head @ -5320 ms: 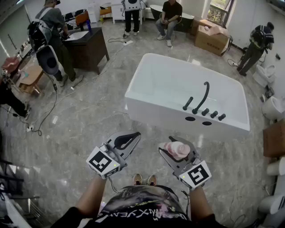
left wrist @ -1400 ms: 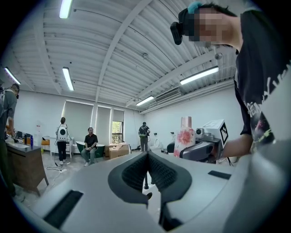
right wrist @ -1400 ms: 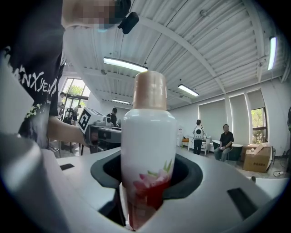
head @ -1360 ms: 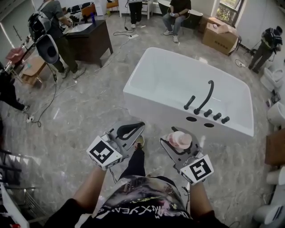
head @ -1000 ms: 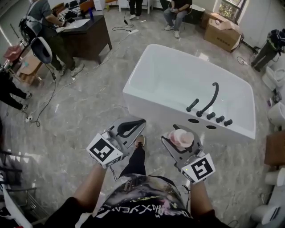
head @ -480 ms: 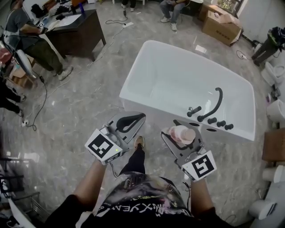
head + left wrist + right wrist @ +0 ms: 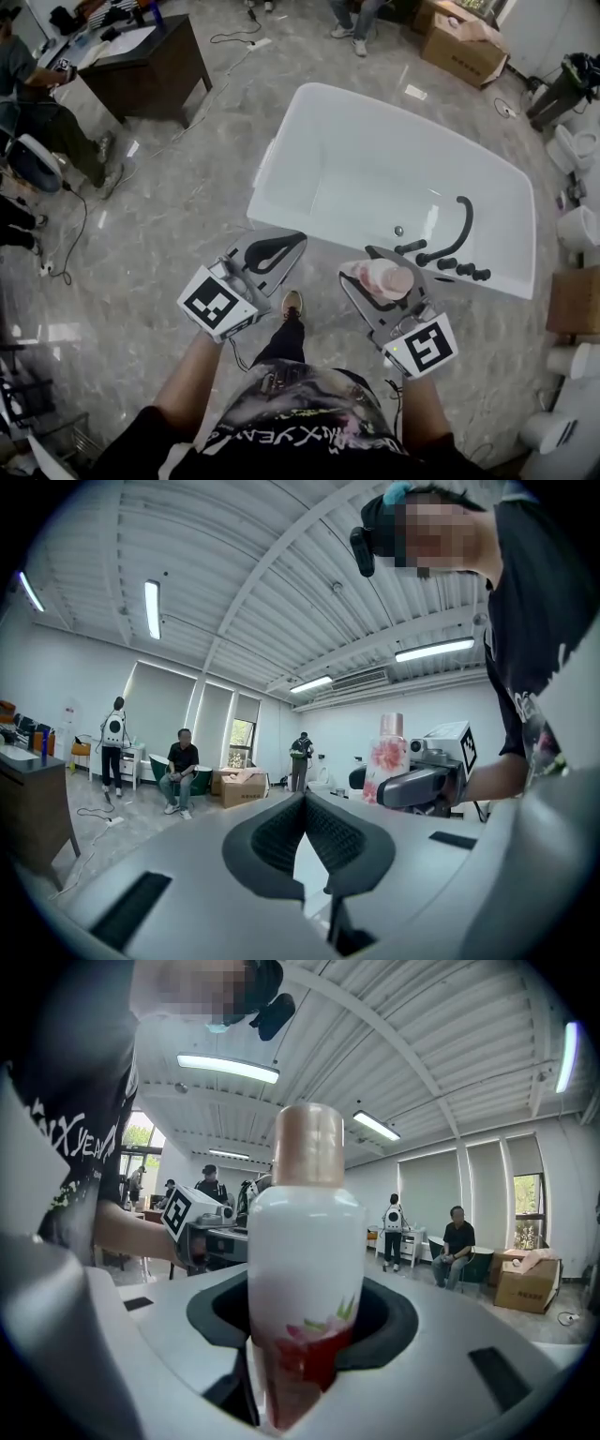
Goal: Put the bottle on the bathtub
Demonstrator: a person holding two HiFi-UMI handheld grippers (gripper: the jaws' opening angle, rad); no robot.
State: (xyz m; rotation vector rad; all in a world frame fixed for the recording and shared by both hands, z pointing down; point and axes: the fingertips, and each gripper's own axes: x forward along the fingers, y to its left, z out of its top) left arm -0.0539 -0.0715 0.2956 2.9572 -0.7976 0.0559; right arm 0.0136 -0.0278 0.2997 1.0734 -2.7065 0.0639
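Right hand-held gripper (image 7: 384, 281) clamped low on bottle (image 7: 305, 1241); left hand-held gripper (image 7: 272, 249) closed, empty. Bottle looks rigid, glossy, probably slippery, tippy; mid-body hold safest.

I seem to be working in a bathroom-fixture showroom that doubles as a workspace. A freestanding white bathtub (image 7: 375, 159) stands mid-floor on grey marble-look tiles (image 7: 169, 234), with toilets (image 7: 581, 228) along the right, cardboard boxes (image 7: 459, 52) far off and a dark desk (image 7: 155, 70) far left.

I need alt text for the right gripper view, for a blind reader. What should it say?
The right gripper holds an upright white bottle with a red flower print and a beige cap. Behind it is a bright room with a seated person.
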